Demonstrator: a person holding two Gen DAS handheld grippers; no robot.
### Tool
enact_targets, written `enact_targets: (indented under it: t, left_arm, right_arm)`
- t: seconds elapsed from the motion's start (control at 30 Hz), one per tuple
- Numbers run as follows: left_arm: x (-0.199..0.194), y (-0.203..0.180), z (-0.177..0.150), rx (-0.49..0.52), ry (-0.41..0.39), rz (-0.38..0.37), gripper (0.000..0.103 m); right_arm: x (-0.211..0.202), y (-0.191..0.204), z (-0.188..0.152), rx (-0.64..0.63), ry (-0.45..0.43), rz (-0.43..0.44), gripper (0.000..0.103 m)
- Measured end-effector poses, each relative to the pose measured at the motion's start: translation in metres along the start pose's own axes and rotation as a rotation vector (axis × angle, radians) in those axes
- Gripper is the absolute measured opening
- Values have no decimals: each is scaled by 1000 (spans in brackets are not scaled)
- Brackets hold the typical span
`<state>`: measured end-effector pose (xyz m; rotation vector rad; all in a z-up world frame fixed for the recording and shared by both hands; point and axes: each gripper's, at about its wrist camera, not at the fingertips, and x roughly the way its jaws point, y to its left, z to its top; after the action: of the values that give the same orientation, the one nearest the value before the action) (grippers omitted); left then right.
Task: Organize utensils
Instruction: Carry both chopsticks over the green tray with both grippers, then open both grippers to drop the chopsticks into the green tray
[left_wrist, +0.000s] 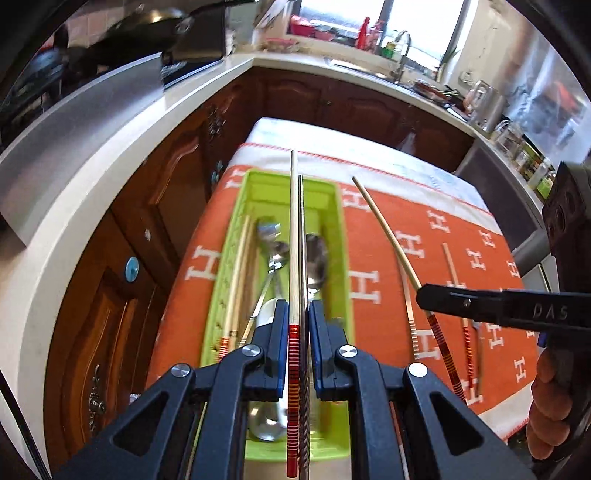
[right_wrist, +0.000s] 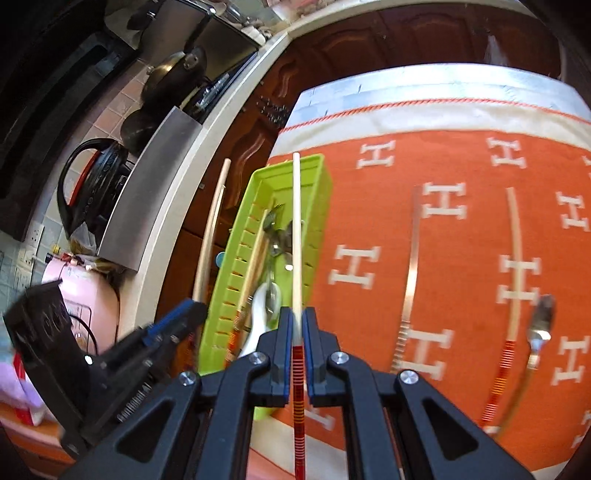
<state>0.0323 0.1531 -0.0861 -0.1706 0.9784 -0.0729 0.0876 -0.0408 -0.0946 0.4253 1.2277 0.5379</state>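
My left gripper (left_wrist: 298, 314) is clenched on 2 chopsticks held side by side: a pale one with a red-and-orange banded handle (left_wrist: 293, 236) and a darker metal one (left_wrist: 302, 236) just beside it. They hang over the lime-green tray (left_wrist: 334, 199), which sits near the left edge of the orange cloth (left_wrist: 384, 221) patterned with white H letters.

Inside the tray I count 2 pale chopsticks (left_wrist: 236, 266) along its left wall, then at least 3 metal spoons (left_wrist: 275, 254), some overlapping, plus a white spoon (right_wrist: 258, 314) seen from my right wrist view.

My right gripper (right_wrist: 296, 325) is clamped on 1 pale chopstick with a red banded handle (right_wrist: 296, 229), held over the tray's right wall.

Right of the tray, 3 pieces lie loose on the cloth, well apart from the tray: 1 silver metal chopstick (right_wrist: 410, 269) with a ridged handle end, then 1 pale chopstick with red bands (right_wrist: 515, 266), then 1 metal spoon (right_wrist: 541, 325) near the cloth's right edge, just beside that chopstick's handle.

My hand (left_wrist: 550, 406) shows at the right rim of the left wrist view.
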Motion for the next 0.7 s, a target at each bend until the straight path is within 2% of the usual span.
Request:
enact_targets:
  t: [0.17, 0.4, 0.57, 0.7]
  left_arm:
    - [26, 25, 1, -33, 38, 15, 8]
    - [49, 33, 5, -32, 64, 12, 8]
    - [52, 38, 7, -35, 63, 14, 9]
    - [46, 39, 8, -27, 54, 31, 9]
  right_arm:
    - [33, 10, 7, 52, 42, 2, 6]
    - [59, 20, 13, 88, 76, 2, 6]
    - [67, 29, 19, 113, 74, 44, 6]
    - [79, 34, 21, 116, 90, 32, 7]
